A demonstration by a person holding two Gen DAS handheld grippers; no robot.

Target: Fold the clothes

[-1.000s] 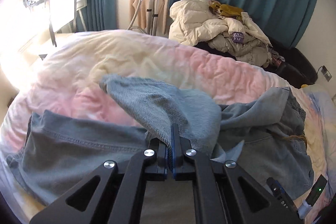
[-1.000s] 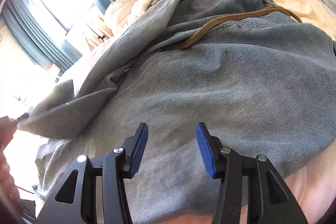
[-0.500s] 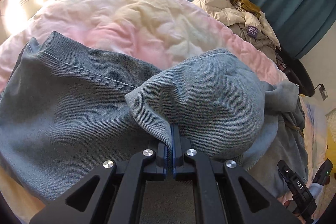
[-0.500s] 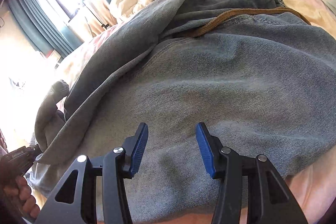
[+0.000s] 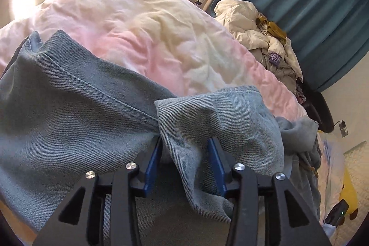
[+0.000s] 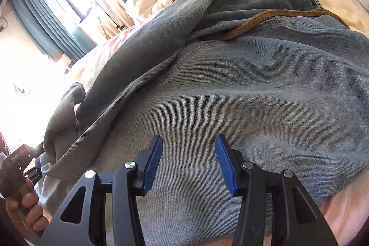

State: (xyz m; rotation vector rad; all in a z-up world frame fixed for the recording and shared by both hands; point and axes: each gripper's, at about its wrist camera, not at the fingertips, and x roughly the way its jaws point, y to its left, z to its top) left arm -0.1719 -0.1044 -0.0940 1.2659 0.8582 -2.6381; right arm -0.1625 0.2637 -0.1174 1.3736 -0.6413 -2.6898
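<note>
Left wrist view shows the left gripper (image 5: 184,153) wide open around a folded jeans leg (image 5: 219,121), while the right gripper (image 6: 188,158) hovers wide open above the jeans (image 6: 253,96), maybe ready to smooth them.

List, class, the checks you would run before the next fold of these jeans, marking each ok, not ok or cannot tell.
1. Left gripper open, folded leg end released: ok.
2. Right gripper open above the jeans: ok.
3. Leg end lies on the jeans, not off the duvet: ok.
4. Folded layers flat: not ok, bunched.
5. Brown drawstring tucked in: not ok.
6. Leg edges aligned: cannot tell.
</note>
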